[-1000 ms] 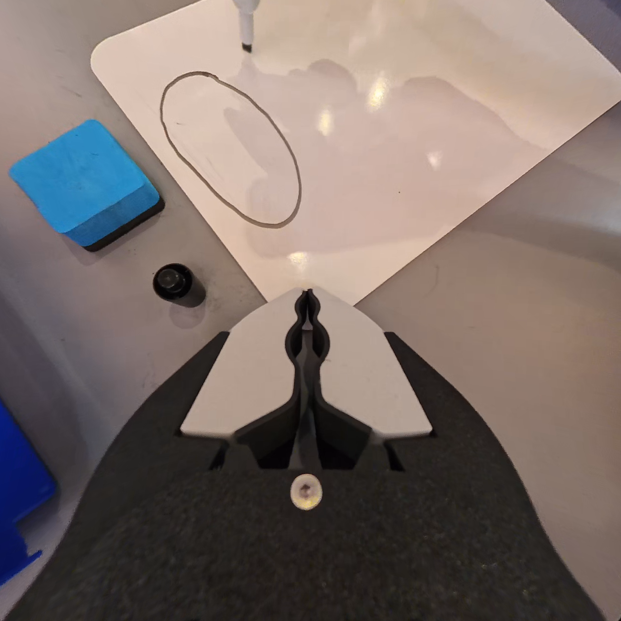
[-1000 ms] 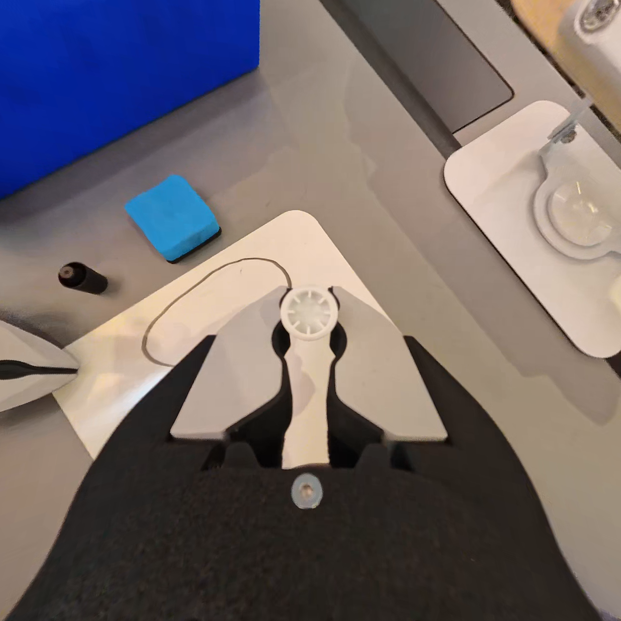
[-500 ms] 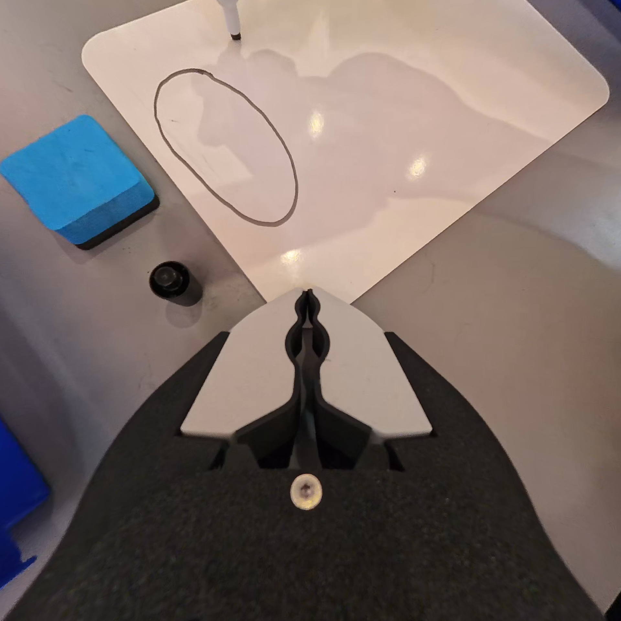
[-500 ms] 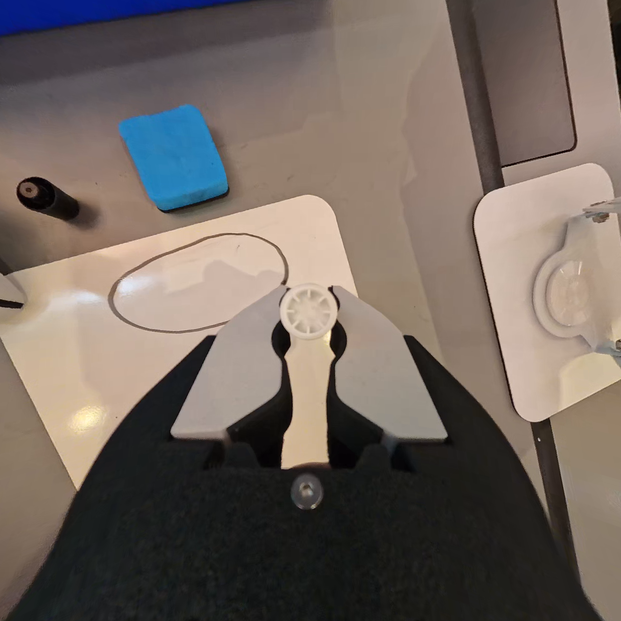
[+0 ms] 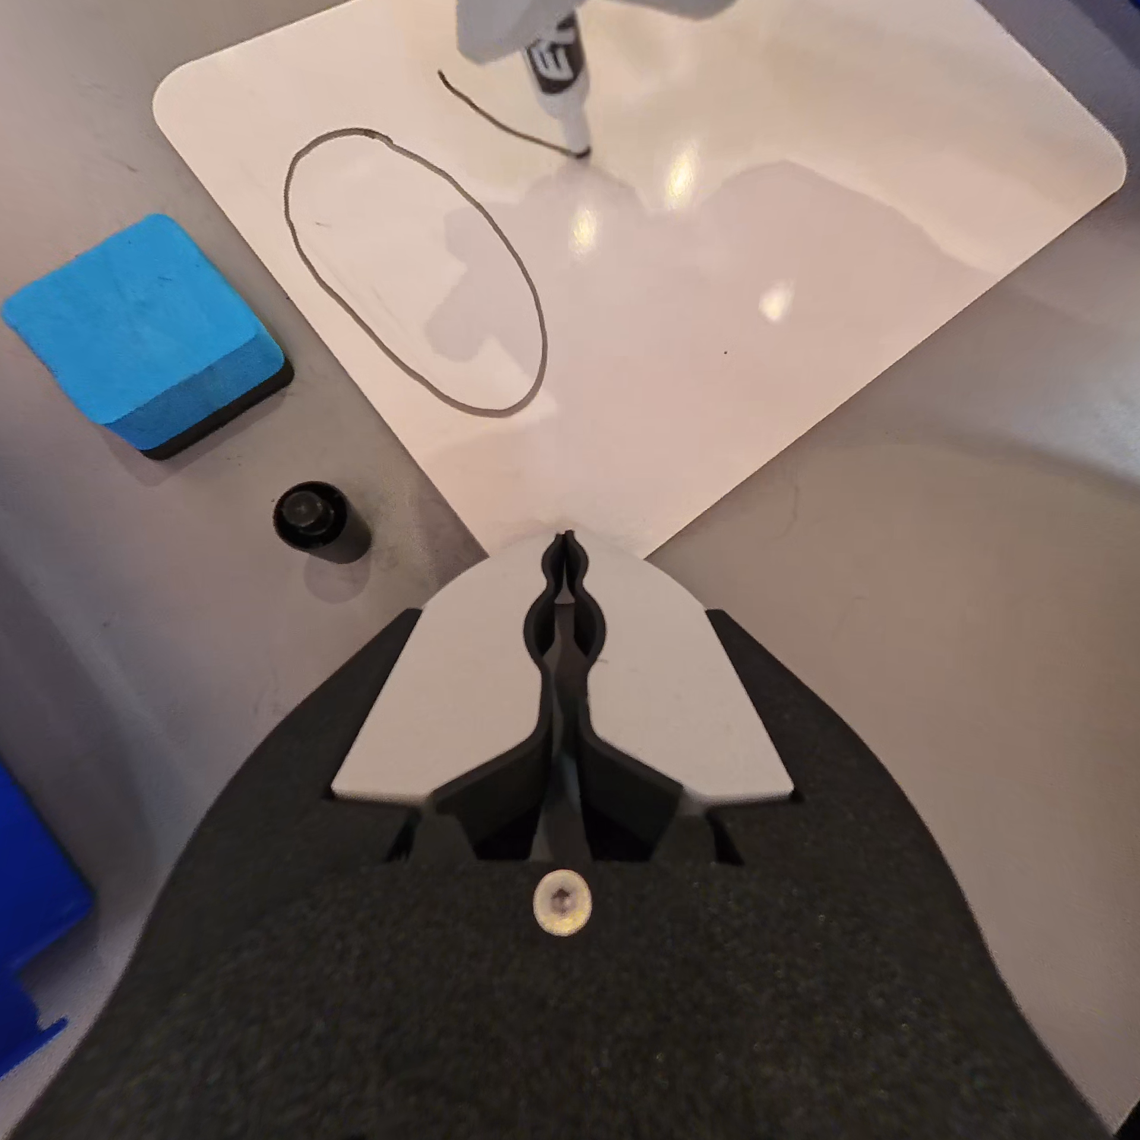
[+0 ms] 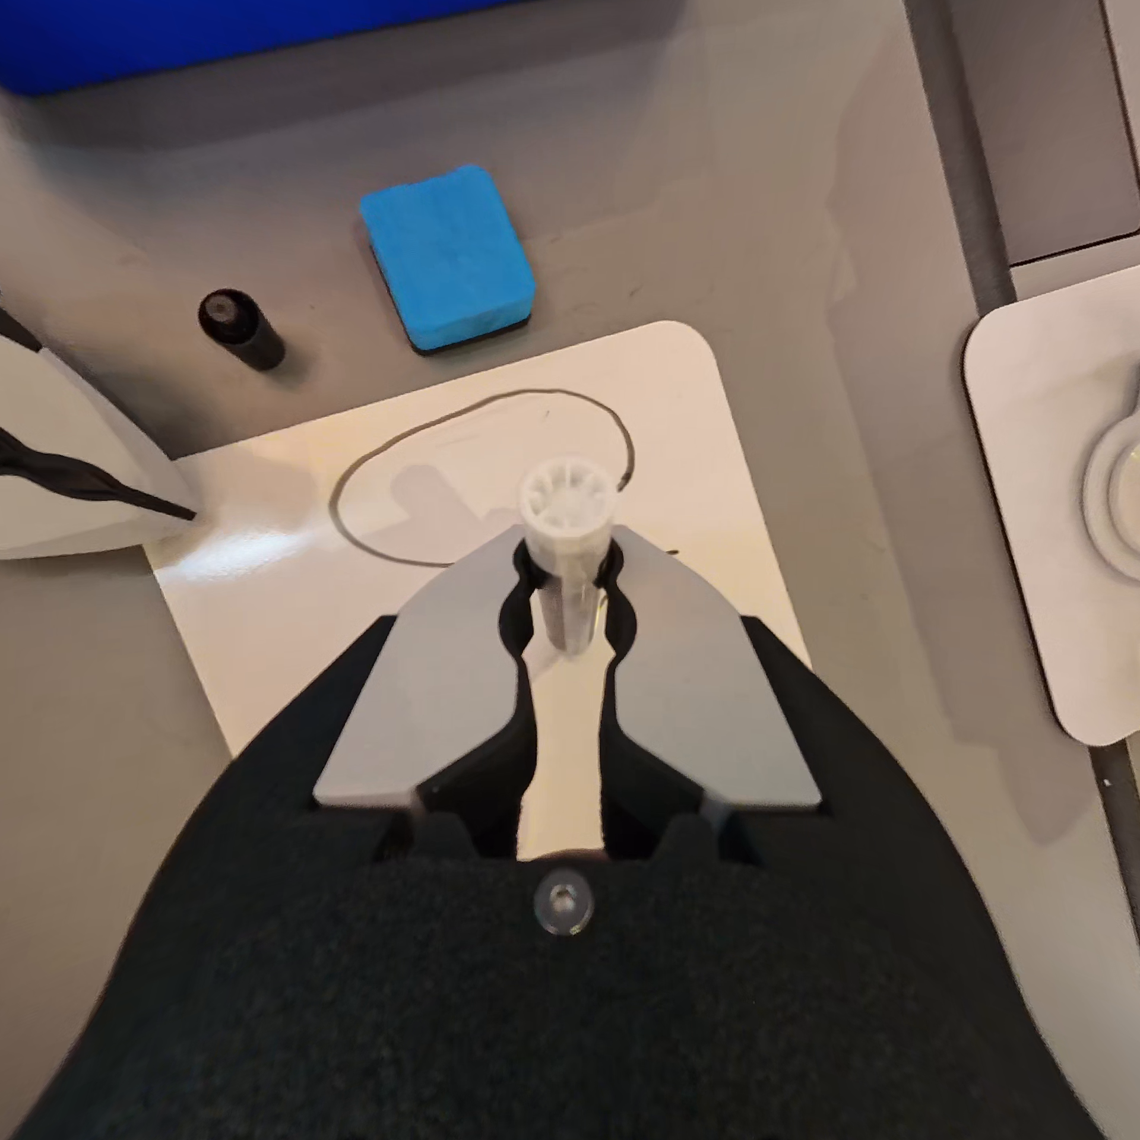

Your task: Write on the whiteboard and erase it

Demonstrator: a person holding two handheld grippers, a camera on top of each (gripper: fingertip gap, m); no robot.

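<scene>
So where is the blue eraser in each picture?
Left wrist view: the blue eraser lies at the left edge, on the table beside the whiteboard.
Right wrist view: the eraser sits upper middle, just beyond the whiteboard's far edge.
Shared landmark: the black marker cap lies close by the eraser in both.

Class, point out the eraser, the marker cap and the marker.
eraser point(image 5: 132, 321), left wrist view, blue top face.
marker cap point(image 5: 318, 523), left wrist view, side near open end.
marker point(image 6: 566, 524), right wrist view, white rear end.
</scene>
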